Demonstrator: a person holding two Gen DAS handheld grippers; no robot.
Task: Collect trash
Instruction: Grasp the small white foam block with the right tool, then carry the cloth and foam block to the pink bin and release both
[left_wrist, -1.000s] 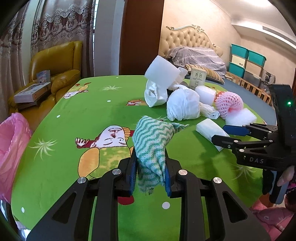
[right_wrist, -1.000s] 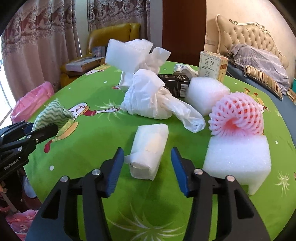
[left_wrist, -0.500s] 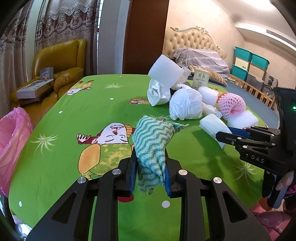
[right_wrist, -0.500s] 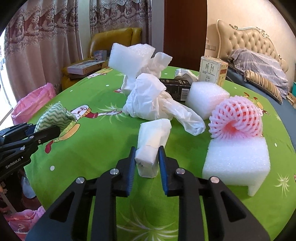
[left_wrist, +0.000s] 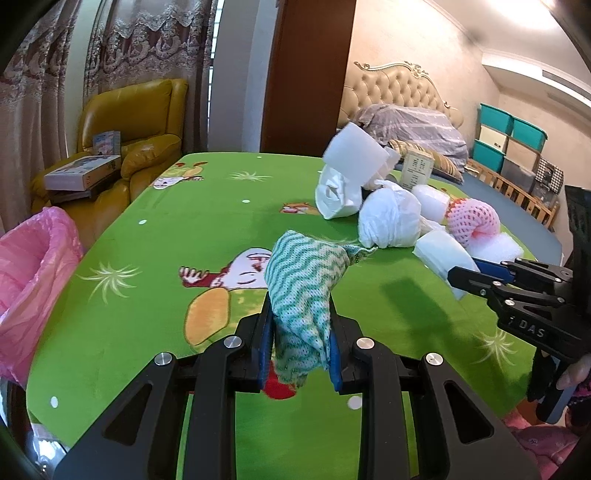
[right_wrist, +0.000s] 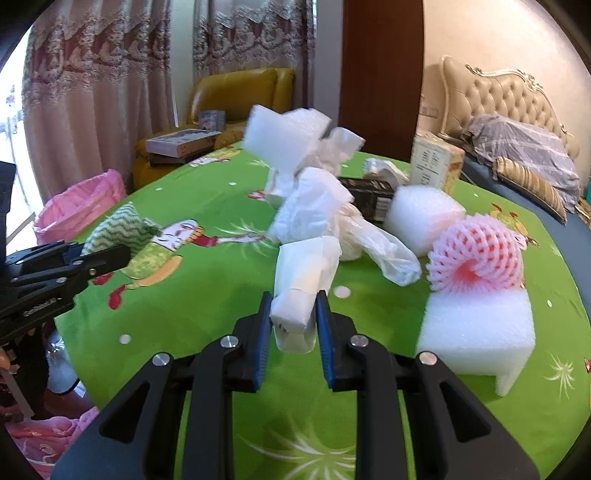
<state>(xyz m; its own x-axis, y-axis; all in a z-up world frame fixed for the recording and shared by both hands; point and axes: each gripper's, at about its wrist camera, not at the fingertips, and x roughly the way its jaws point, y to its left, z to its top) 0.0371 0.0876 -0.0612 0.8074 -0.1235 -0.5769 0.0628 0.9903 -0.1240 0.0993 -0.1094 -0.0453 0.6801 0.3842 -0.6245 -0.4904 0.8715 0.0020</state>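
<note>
The left gripper (left_wrist: 299, 341) has its jaws clamped on a green cloth (left_wrist: 304, 280). The right gripper (right_wrist: 293, 319) has just closed its jaws on a white wrapper (right_wrist: 303, 284) at centre frame. Foam and bags litter the counter (right_wrist: 207, 302); the pink bin (left_wrist: 26, 280) waits at far left.

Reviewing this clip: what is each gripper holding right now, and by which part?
Left gripper pinches the green-and-white wavy-patterned cloth by its lower bunched end. Right gripper, jaws just closed, clamps the white folded paper packet at its near end.
</note>
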